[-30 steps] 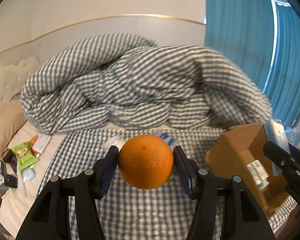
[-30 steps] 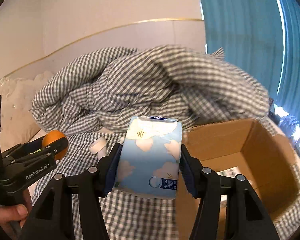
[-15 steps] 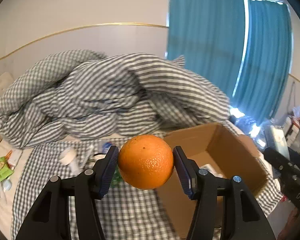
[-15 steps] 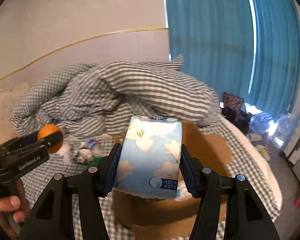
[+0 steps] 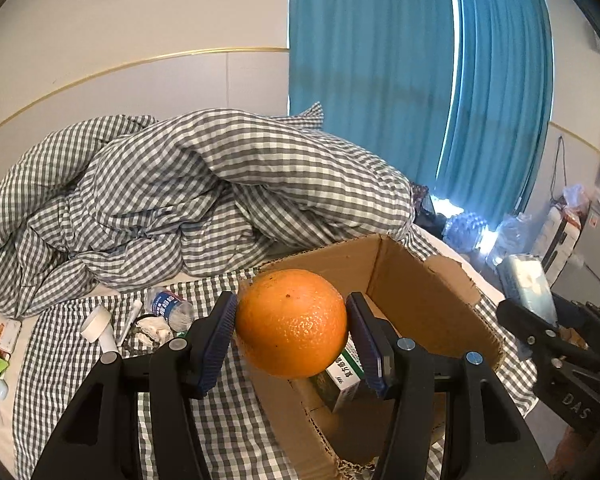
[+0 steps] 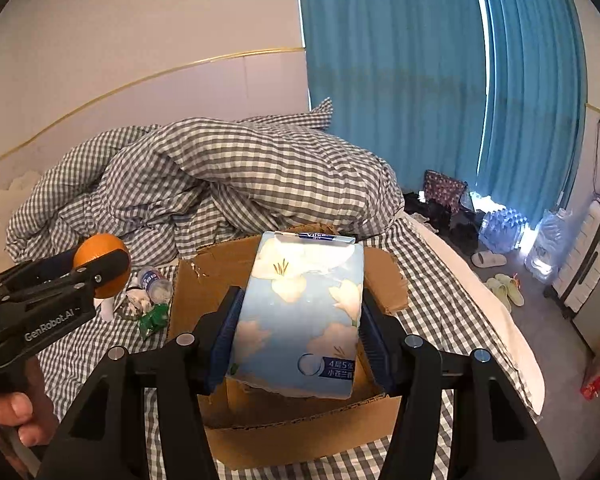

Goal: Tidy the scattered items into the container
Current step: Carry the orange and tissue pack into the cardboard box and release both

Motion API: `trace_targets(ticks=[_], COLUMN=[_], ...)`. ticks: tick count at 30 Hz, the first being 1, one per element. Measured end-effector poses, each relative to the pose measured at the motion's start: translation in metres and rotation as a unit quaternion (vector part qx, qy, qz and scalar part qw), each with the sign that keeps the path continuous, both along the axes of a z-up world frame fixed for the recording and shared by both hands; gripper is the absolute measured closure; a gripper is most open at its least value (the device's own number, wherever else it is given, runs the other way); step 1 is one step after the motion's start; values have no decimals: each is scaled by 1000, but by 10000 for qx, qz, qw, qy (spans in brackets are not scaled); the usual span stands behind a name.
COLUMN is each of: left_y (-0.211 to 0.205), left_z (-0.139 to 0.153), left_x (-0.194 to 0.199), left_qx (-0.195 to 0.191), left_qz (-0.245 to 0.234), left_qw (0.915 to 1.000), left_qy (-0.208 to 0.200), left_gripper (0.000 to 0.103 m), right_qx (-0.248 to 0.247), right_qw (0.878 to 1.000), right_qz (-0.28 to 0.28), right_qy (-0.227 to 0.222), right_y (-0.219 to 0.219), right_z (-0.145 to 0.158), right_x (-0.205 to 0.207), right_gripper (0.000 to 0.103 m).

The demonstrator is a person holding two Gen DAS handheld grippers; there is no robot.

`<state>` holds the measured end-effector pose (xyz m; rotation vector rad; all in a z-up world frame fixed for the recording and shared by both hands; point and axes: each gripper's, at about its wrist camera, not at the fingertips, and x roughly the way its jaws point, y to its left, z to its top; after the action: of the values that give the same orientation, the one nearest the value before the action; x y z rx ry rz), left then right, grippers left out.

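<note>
- Your left claw (image 5: 291, 338) is clamped on the orange (image 5: 291, 323); both blue pads press its sides.
- Orange hangs over the near-left corner of the cardboard box (image 5: 424, 304), above the rim, not inside.
- Your right claw (image 6: 298, 334) is clamped on the tissue pack (image 6: 300, 316), blue wrapper with white flowers, held upright.
- Tissue pack sits over the middle of the box opening, its lower edge about level with the near wall; can't tell if it's below the rim.
- Box is open-topped on the checked bed sheet (image 6: 440, 312), flaps torn. Inside it, a small green-and-white carton (image 5: 342, 376) lies near the left wall, partly hidden by the orange.
- Just left of the box on the sheet: small water bottle (image 5: 168, 307) on its side, crumpled wrapper (image 5: 154, 330), white tube (image 5: 130, 320), white cup-shaped piece (image 5: 98, 326), green packet (image 6: 152, 318).
- Bunched checked duvet (image 5: 188, 204) lies behind the box, touching its far wall.
- Your left hand (image 6: 18, 420) shows at the lower left edge of the right wrist view, well left of the box, gripping the left claw's handle.
</note>
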<state>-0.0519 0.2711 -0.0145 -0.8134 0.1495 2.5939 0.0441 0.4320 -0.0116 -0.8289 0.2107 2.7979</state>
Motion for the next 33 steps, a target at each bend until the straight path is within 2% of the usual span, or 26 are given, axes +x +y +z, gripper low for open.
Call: trace_targets(ticks=[7,9,10,12,14,22,33], left_y=[4,4,4,5,6,18,62], left_z=[-2,-4,-5,-7,-9,-16,-30], left_x=[-6,-9,-10,-15,-18,-23,-17], left_qx=[-117,-133,-142,-154,-160,-203,-284], left_qz=[19,25,28,35,38,-83,-480], left_qw=[9999,9999,9999,9999,9998,9997,9980], left_qy=[-5,-22,-26,-44,-63,-127,-297], left_gripper=[45,45,45,45,45,45,45], right_qx=[-46,-32,-17,30,81,30,-70], right_qw=[9999,9999,9999,9999,9999,9991,9966], right_qz=[48,60,49,-1,-60,-403,-768], right_qy=[-103,-132,-144,-157,-128,140,298], right_y=[6,8,9,11,13,31,59], right_z=[-14,-17,-19,-21,-21,-17,-7], right_x=[-17,-21,-22,-25,-26,-14,11], right_gripper=[47,44,41,20,10,8,6])
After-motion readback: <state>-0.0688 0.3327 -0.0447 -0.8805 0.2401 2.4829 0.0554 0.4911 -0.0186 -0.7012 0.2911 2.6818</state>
